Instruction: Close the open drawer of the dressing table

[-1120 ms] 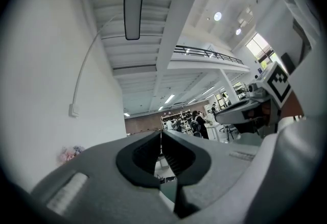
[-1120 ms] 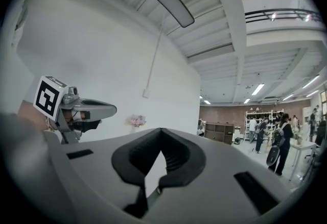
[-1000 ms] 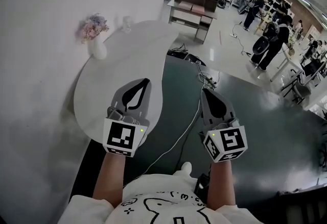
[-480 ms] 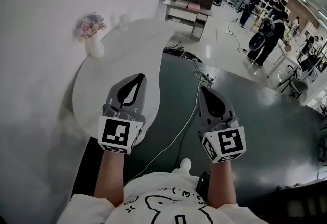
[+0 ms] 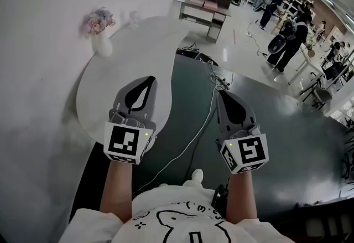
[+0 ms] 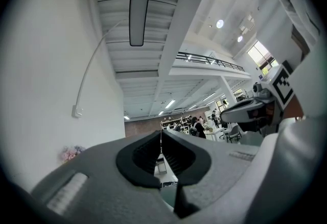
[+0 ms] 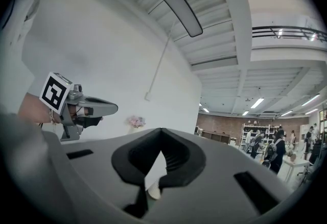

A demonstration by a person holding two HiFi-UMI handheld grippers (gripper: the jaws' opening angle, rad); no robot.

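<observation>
Holding both tools out ahead of us, we are standing at the near rim of a white, rounded bench top (image 5: 105, 98) that is filling the left half of the head view. The left tool (image 5: 148, 82) is hovering over the bench top's lower right edge, its black-padded jaws meeting at the tips with nothing between them. The right tool (image 5: 223, 98) is hanging near it at centre right of the frame, over the dark green floor (image 5: 193, 81), and its jaws are likewise together and empty. A white vase of pale flowers (image 5: 101, 42) is standing at the upper left, against the wall.

We are not seeing the drawer in any view; we are judging that it is sitting under the bench top, hidden below the rim. So the scene is fitting two stages: a drawer hanging open down there and waiting for a push, or one already pushed home. Either way, we are judging that the drawer front needs bringing into view before anything else.
</observation>
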